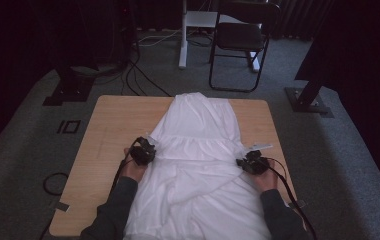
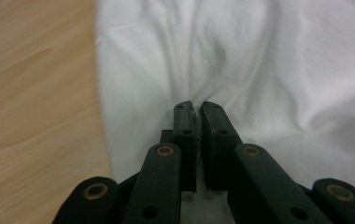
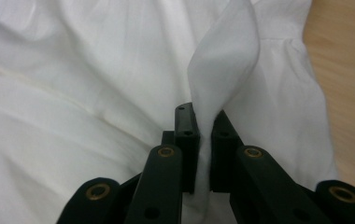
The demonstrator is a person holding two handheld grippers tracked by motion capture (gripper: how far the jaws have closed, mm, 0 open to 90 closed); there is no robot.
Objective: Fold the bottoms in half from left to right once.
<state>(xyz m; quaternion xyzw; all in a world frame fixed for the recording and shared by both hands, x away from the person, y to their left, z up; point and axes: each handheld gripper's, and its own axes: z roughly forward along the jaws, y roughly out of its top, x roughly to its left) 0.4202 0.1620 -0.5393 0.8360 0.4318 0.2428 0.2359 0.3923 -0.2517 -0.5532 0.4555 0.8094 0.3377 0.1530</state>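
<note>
White dress (image 1: 198, 150): one item, laid flat along the middle of a wooden table (image 1: 113, 125), narrow end toward the far edge, wide end spilling over the near edge between the person's sleeves. Fabric gathered in soft folds across the middle; a seam line crosses it about halfway up.

Left gripper (image 1: 143, 151): at the dress's left edge, about halfway along the cloth. In the left gripper view (image 2: 197, 109) the two black jaws are pressed nearly together with a thin pinch of white fabric between the tips; bare table wood runs beside it.

Right gripper (image 1: 251, 163): at the dress's right edge, slightly nearer the person than the left one. In the right gripper view (image 3: 202, 116) the jaws are clamped on a raised fold of fabric that stands up in a peak between them; table wood shows past the hem.

Surroundings, high view:
- Black folding chair (image 1: 240, 40), on the carpet beyond the far edge of the table, well apart from the dress.
- White stand leg (image 1: 183, 35), just beside the chair.
- Black cables (image 1: 138, 75), trailing over the grey carpet toward the table's far left corner.
- Dark stand bases, one (image 1: 70, 90) left of the table, one (image 1: 308, 102) right of it.

Nothing rests on the dress besides the two grippers.
</note>
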